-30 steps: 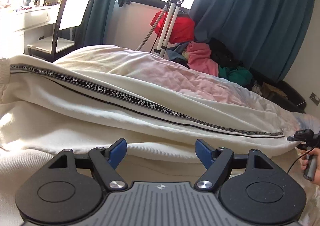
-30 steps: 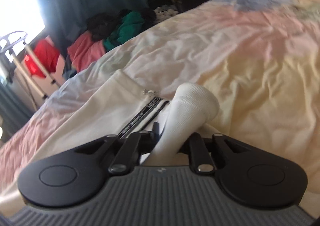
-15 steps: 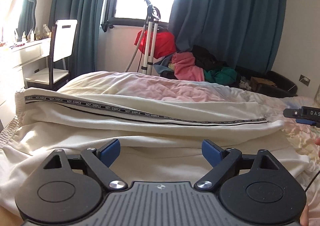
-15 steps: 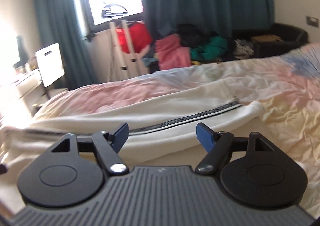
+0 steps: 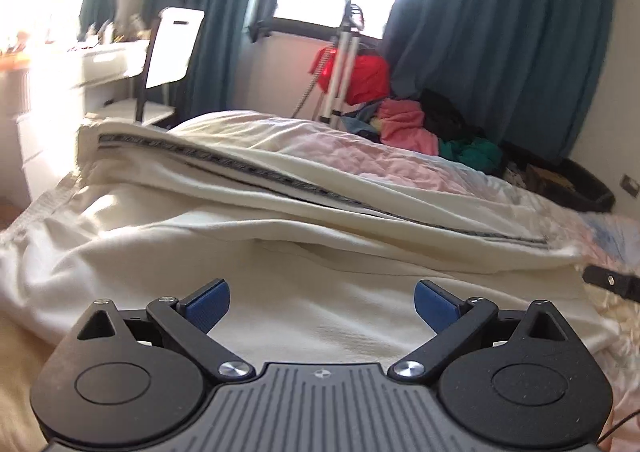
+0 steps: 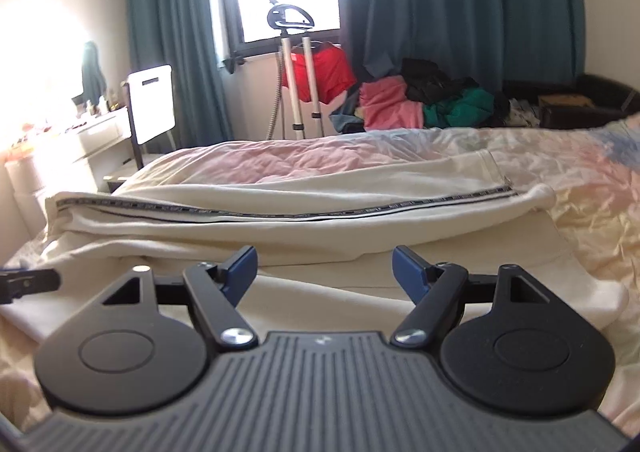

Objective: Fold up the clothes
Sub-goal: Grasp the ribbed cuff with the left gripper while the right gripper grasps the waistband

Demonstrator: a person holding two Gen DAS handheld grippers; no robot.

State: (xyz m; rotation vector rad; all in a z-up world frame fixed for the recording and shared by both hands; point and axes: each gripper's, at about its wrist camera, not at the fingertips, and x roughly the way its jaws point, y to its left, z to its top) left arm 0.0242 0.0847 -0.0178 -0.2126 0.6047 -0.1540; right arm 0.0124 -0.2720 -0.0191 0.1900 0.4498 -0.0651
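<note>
Cream-white trousers with a black printed side stripe lie lengthwise on the bed, one leg folded over the other. They also show in the right wrist view, stripe on top. My left gripper is open and empty just above the near leg. My right gripper is open and empty over the near leg, towards the cuff end. The tip of the right gripper shows at the right edge of the left wrist view; the left one shows at the left edge of the right wrist view.
The bed has a pastel pink and yellow quilt. Behind it stand a garment steamer stand, a pile of red, pink, black and green clothes, teal curtains and a window. A white chair and dresser are at the left.
My right gripper has let go of the white cuff and opened, then drew back to face the trousers. My left gripper stayed open and pulled back and up a little.
</note>
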